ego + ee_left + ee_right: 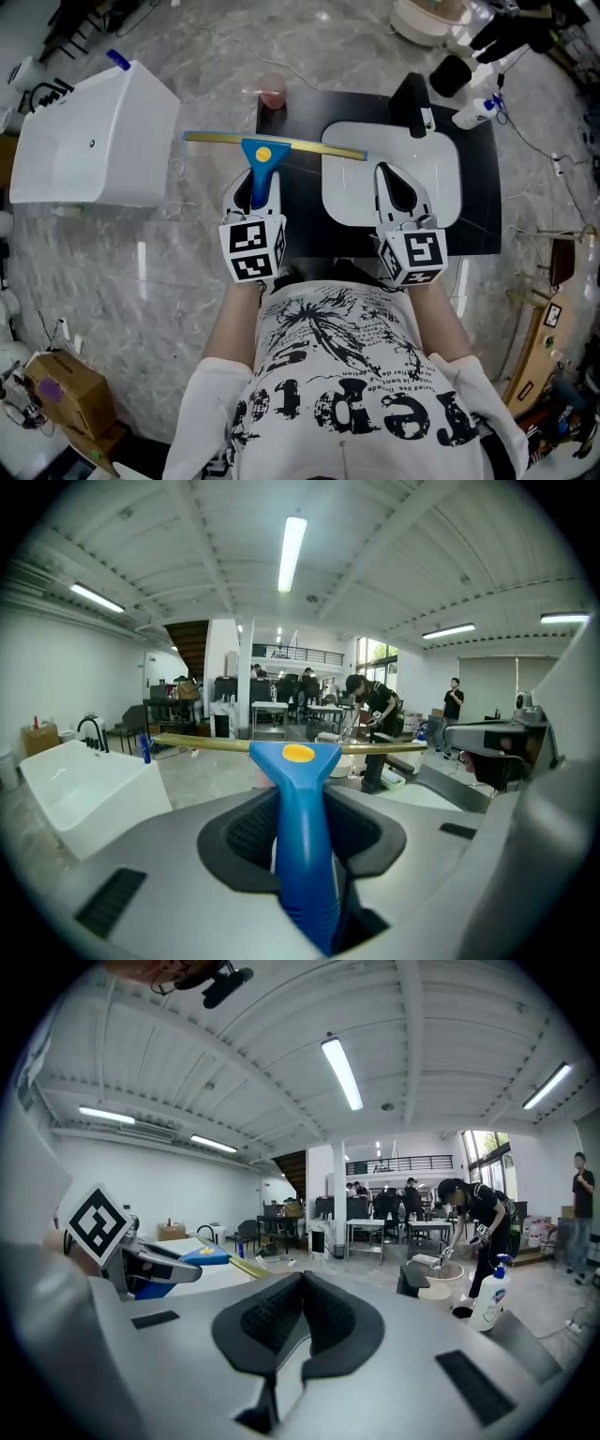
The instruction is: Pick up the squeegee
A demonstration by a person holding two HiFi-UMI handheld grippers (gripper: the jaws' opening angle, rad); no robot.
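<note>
left gripper view shows my left gripper (302,808) pinching the squeegee (298,761) by its blue handle, blade up in the air above the mat (305,225), right gripper (300,1283) pressed together and empty, so i judge the pick-up done.

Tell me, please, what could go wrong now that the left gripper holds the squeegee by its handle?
1. The left gripper grips only the squeegee by its narrow blue handle. The long blade sticks out to both sides, so it might twist or slip in the jaws.
2. If the blade swings, its ends could strike the pink cup or the white tub nearby.
</note>
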